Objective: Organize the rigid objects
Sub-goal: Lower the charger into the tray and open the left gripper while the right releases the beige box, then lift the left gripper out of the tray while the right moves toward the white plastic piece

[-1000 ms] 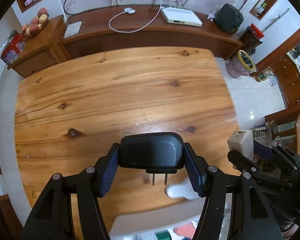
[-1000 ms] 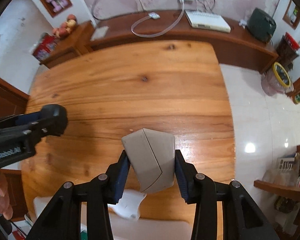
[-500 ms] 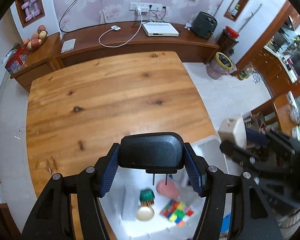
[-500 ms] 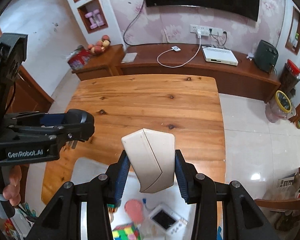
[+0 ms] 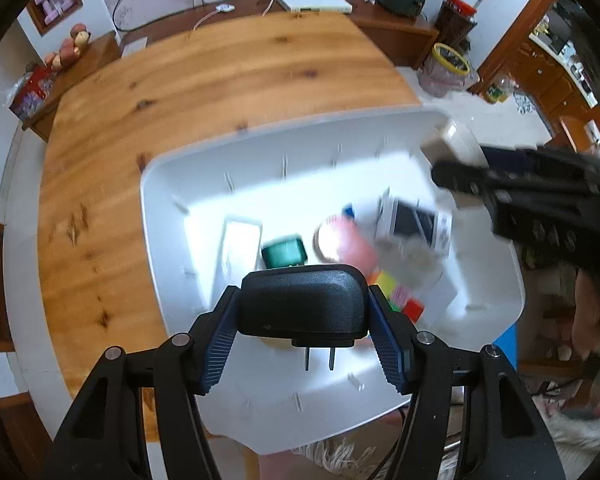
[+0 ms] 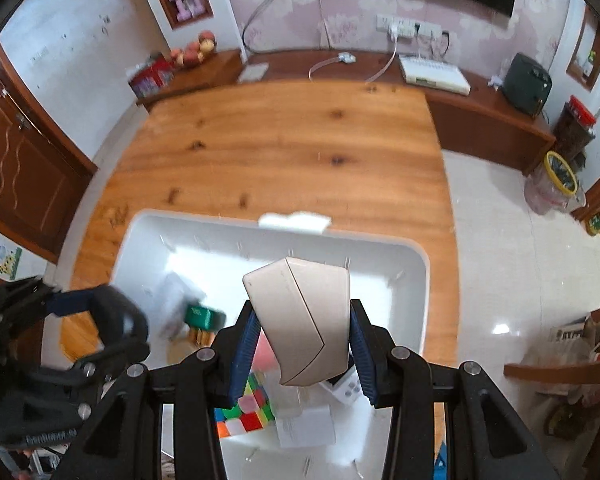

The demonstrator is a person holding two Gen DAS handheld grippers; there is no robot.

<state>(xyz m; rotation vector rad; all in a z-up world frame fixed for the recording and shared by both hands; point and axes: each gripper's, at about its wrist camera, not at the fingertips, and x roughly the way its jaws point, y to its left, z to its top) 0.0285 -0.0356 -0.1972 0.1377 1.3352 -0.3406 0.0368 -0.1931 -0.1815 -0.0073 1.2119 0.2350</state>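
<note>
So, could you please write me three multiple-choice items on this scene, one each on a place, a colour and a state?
1. Where does the white bin stand?
A. on the wooden table
B. on the tiled floor
C. on the dark sideboard

2. What colour is the plug in the left gripper?
A. white
B. black
C. red

3. What state is the right gripper in?
A. open and empty
B. out of view
C. shut on a beige box

Answers:
1. A, wood shows around the bin's rim.
2. B, its body between the fingers is black.
3. C, both blue pads press the box's sides.
</note>
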